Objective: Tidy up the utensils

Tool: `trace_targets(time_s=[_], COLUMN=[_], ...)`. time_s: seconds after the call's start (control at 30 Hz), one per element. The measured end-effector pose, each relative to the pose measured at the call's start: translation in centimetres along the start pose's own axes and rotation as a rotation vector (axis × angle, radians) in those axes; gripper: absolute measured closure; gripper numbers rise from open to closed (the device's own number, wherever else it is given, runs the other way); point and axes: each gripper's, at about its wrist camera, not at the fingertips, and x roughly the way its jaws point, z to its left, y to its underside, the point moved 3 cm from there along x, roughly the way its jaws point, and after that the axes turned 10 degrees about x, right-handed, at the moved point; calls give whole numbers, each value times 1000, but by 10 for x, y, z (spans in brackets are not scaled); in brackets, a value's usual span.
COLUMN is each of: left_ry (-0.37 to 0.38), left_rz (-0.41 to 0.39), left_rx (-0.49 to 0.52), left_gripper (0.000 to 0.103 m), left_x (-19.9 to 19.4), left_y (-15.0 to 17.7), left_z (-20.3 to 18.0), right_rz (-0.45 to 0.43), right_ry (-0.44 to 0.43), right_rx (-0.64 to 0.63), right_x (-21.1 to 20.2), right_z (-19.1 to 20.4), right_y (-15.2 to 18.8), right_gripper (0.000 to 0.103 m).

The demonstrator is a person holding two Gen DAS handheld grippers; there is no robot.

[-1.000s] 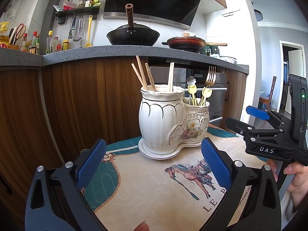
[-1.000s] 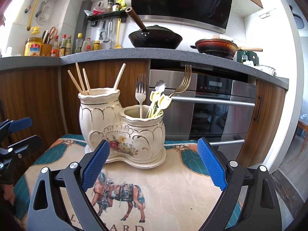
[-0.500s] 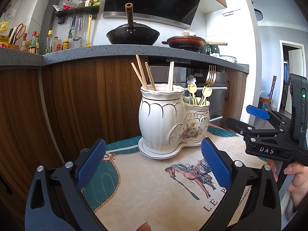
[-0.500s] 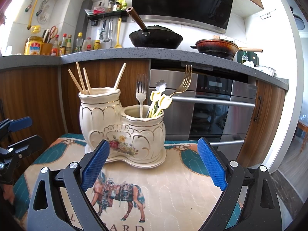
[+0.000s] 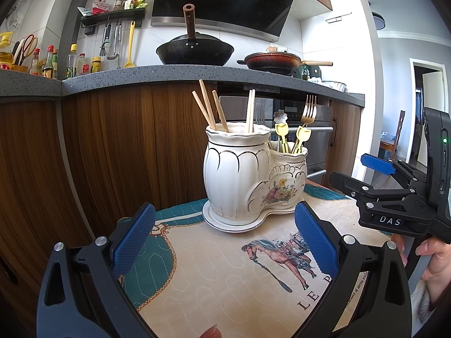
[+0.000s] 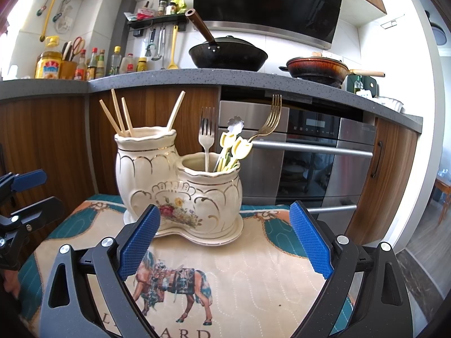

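A white ceramic double utensil holder (image 5: 248, 180) (image 6: 180, 188) stands on a quilted horse-print cloth (image 5: 225, 270) (image 6: 253, 281). Its taller pot holds several wooden chopsticks (image 5: 210, 109) (image 6: 119, 115). Its lower pot holds forks (image 6: 206, 132) and yellow tulip-handled utensils (image 5: 282, 135) (image 6: 236, 146). My left gripper (image 5: 225, 242) is open and empty, short of the holder. My right gripper (image 6: 225, 239) is open and empty, also short of the holder; it shows at the right in the left wrist view (image 5: 366, 169).
Wooden cabinet fronts (image 5: 98, 155) and an oven (image 6: 310, 163) stand just behind the cloth. A grey counter (image 6: 197, 77) above carries a black wok (image 6: 228, 53), a brown pan (image 6: 318, 67) and bottles (image 6: 93, 64). The cloth's edges fall off left and right.
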Motion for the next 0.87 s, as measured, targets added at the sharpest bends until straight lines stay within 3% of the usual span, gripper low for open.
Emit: trace_targets(time_s=[0.87], left_ry=[-19], left_rz=[16], left_rx=[-1], left_gripper=[5], left_x=[2], left_y=[5], left_z=[1], right_rz=[2], right_ry=[0], right_rx=[-3], right_x=[0], right_z=[-1], right_y=[-1], right_gripper=[9])
